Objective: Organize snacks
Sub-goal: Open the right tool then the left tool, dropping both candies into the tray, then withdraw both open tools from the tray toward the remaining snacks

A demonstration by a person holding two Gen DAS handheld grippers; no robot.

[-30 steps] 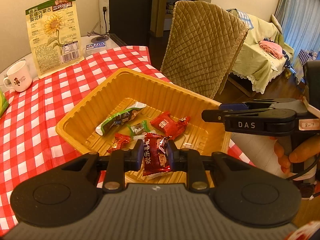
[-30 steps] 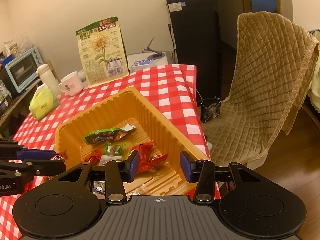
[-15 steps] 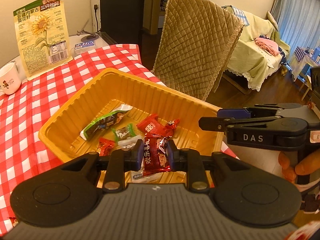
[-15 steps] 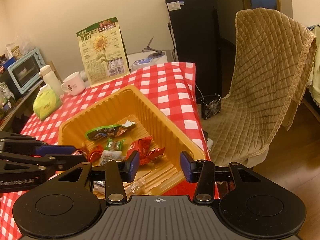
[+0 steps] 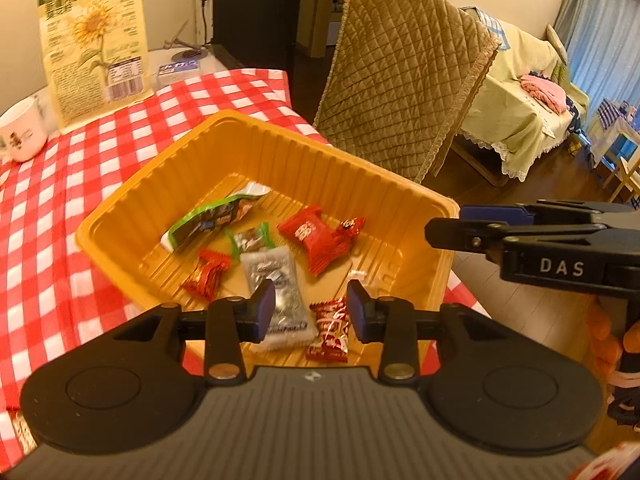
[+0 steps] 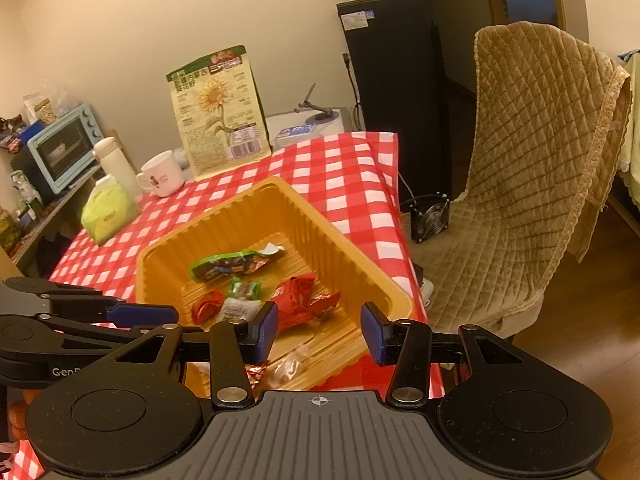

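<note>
Red-checked cloth (image 5: 120,152) covered the table under a ribbed yellow plastic tray (image 5: 256,148). Over its near edge the left gripper's (image 5: 311,311) jaws were opening, a dark-red snack packet (image 5: 329,330) loose in the tray below. Rightward, the right gripper's (image 6: 318,330) jaws were opening, empty.

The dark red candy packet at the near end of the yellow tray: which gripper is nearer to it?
Left. The left gripper is directly over the dark red candy packet, jaws opening, pads clear of it. The right gripper hangs empty over the yellow tray at its other near corner.
</note>
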